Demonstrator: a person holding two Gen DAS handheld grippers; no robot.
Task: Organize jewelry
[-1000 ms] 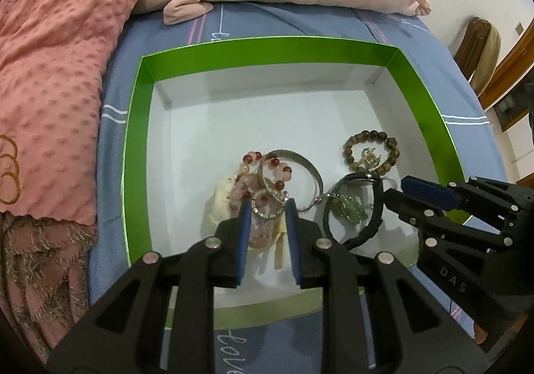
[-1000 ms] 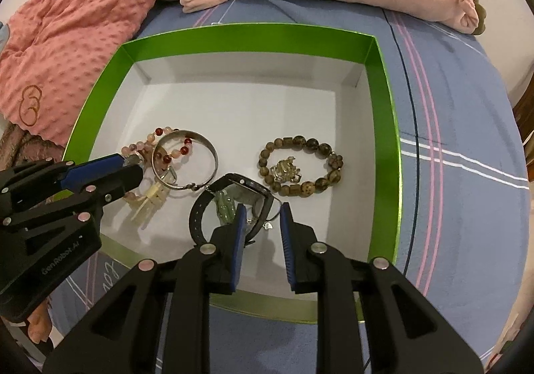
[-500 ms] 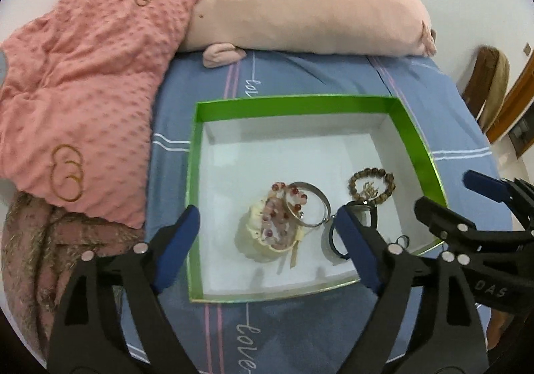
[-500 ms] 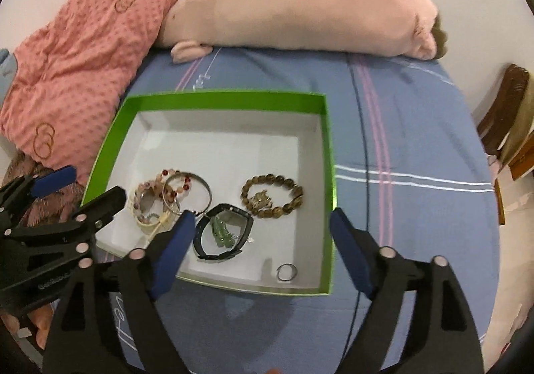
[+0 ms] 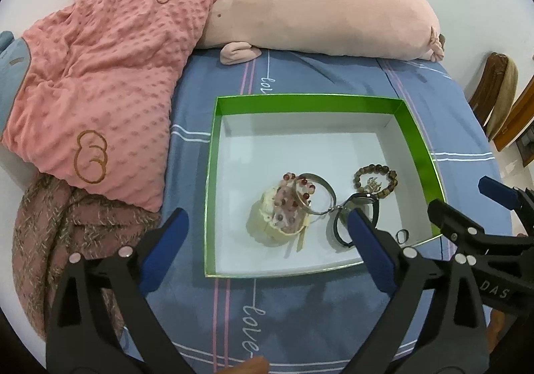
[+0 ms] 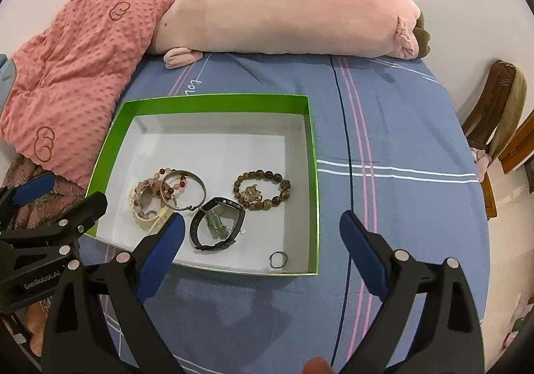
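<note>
My left gripper [image 5: 267,245] and right gripper [image 6: 262,248] have just been opening; both sets of fingers stand spread wide, nothing between them. I judge a release step done, with a fresh pick next, if any remains. Ahead of the fingers, the green-walled, white-floored cardboard box [image 6: 213,103] on the blue bed sheet [image 6: 383,127] holds all the jewelry: a glossy bead strand over a cream bangle [image 6: 150,197], a smooth metal bangle [image 6: 183,189], a black band [image 6: 217,223], a brown bead bracelet [image 6: 262,190], a small ring [image 6: 278,259].
</note>
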